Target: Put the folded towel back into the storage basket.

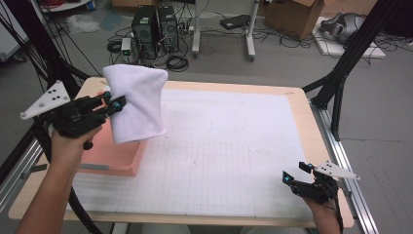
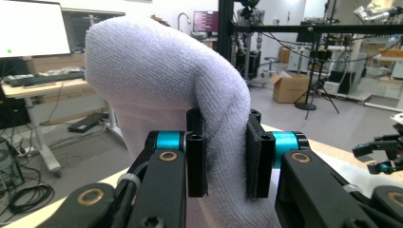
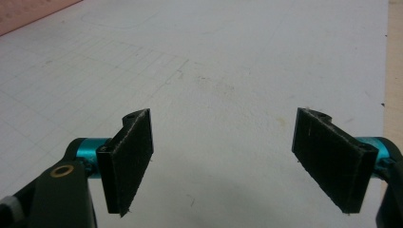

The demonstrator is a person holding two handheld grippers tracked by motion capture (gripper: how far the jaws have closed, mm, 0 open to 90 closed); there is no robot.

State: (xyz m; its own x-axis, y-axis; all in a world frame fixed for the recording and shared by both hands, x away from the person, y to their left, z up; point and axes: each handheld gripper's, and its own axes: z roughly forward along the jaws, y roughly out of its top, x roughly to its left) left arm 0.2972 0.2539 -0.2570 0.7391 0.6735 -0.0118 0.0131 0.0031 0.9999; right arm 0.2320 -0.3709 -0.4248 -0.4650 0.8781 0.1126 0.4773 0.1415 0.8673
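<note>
White towel (image 1: 136,102) pinched in left claw (image 1: 113,103) above pink basket (image 1: 114,156); right claw (image 1: 296,173) spread.

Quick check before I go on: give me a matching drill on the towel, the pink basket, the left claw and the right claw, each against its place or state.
Things:
1. white towel
2. pink basket
3. left claw
4. right claw

States:
A. open, holding nothing, low over the white grid mat
B. resting on the table's left side, under the cloth
C. shut on the cloth's edge
D. hanging in the air, lifted clear of the mat

Pairs: 1-D, 2-B, 3-C, 4-A
</note>
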